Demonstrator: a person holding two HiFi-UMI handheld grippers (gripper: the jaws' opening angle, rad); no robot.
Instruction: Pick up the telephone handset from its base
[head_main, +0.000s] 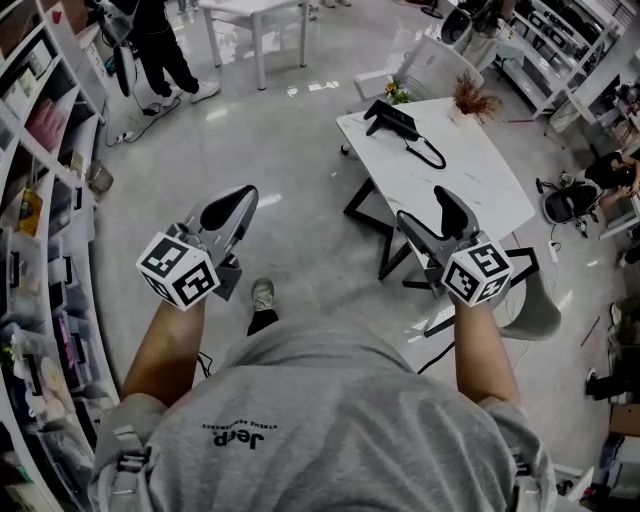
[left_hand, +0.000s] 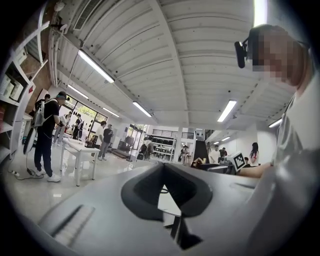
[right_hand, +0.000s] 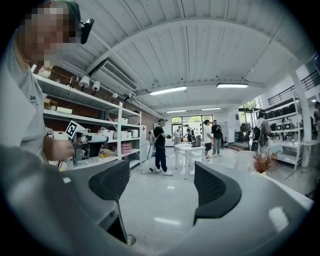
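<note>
Telephone handset (head_main: 390, 117) lies on its base on the white surface (head_main: 470, 175), well away, so nothing is held: left tongs (head_main: 246, 194) pressed together, right tongs (head_main: 423, 206) wide apart, both empty.

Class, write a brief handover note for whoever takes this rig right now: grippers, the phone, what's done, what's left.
Left gripper: jaws together, empty.
Right gripper: jaws apart, empty.
Both are held in the air, well short of the white table.
Telephone sits at the table's far end, handset apparently on its base.
Done: nothing yet.
Left: approach, grip the handset, lift it off.
</note>
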